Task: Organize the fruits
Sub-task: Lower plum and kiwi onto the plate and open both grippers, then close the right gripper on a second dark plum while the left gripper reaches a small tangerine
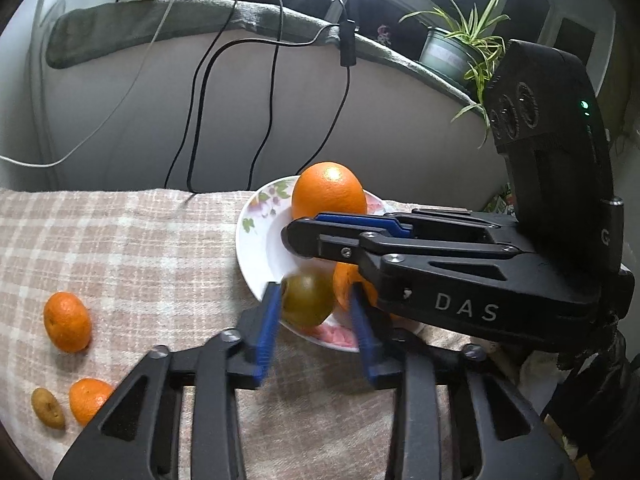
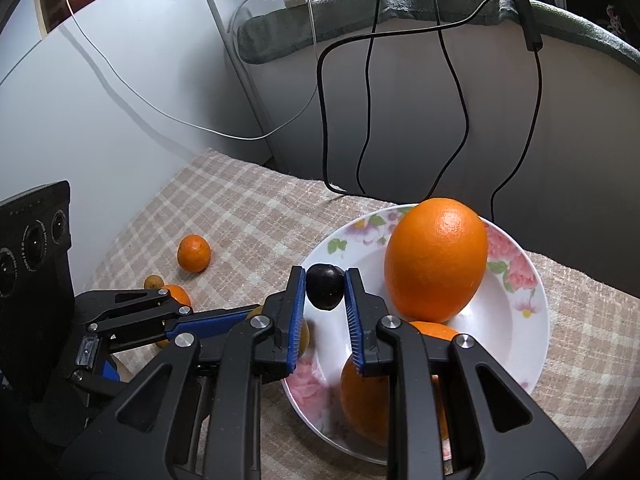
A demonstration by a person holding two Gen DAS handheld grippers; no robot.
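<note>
The checked cloth [image 2: 224,200] covers the surface, and the flowered white plate [image 2: 520,300] sits at its far side. On the plate stands a big glossy orange [image 2: 436,258], with a smaller orange [image 2: 364,400] nearer the plate's front rim. The right tool [image 2: 325,312] is closed on a small dark plum [image 2: 325,286], pinched between its blue pads above the plate's left part. The left tool [image 1: 314,330] reaches over the plate's near rim; a greenish-brown round fruit [image 1: 308,300] sits between its blue pads, blurred, and whether they press on it cannot be told. Left of the plate, on the cloth, lie two mandarins [image 1: 67,322] [image 1: 89,400] and a small brownish fruit [image 1: 48,408].
</note>
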